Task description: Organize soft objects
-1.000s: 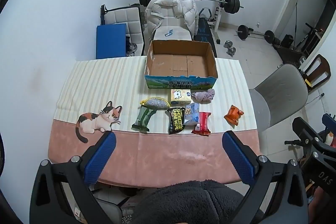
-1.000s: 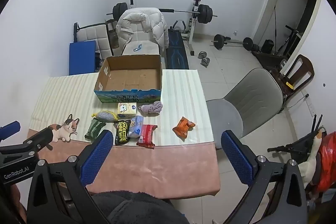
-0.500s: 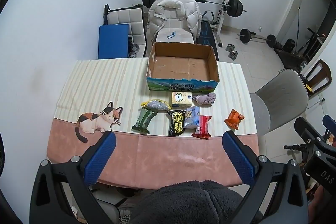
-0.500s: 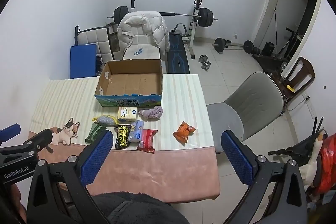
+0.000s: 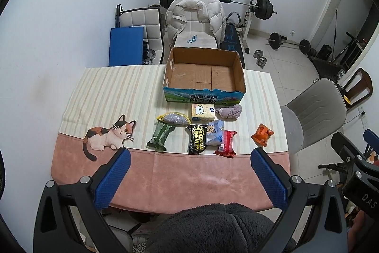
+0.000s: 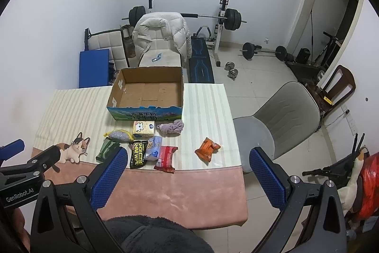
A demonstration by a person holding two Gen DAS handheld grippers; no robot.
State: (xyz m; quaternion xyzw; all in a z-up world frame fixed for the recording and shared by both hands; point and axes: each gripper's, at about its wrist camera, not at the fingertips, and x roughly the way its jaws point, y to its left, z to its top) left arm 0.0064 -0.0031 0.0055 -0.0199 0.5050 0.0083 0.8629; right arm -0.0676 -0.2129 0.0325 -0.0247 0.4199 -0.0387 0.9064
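Note:
An open, empty cardboard box [image 5: 204, 74] [image 6: 148, 91] stands at the table's far middle. In front of it lie several soft packs: a yellow tissue pack [image 5: 202, 111], a mauve cloth [image 5: 229, 111] [image 6: 171, 126], a grey beaded pouch [image 5: 174, 119], a green pack [image 5: 160, 136], a black shoe-wipe pack [image 5: 197, 139] [image 6: 138, 151], a pale blue pack [image 5: 214, 132], a red pack [image 5: 226, 142] [image 6: 166, 158] and, apart to the right, an orange packet [image 5: 262, 134] [image 6: 207, 148]. My left gripper [image 5: 189, 176] and right gripper [image 6: 186, 173] hover high over the near edge, both open and holding nothing.
The table [image 5: 106, 91] wears a striped cloth with a pink border and a printed cat [image 5: 107, 135]. A grey chair [image 6: 279, 120] stands right of the table. Behind it are a chair with a white puffer jacket [image 5: 195, 16], a blue mat and weight-lifting gear.
Both grippers have risen and drawn back a little, so the table and box sit lower in both views. Nothing on the table has moved.

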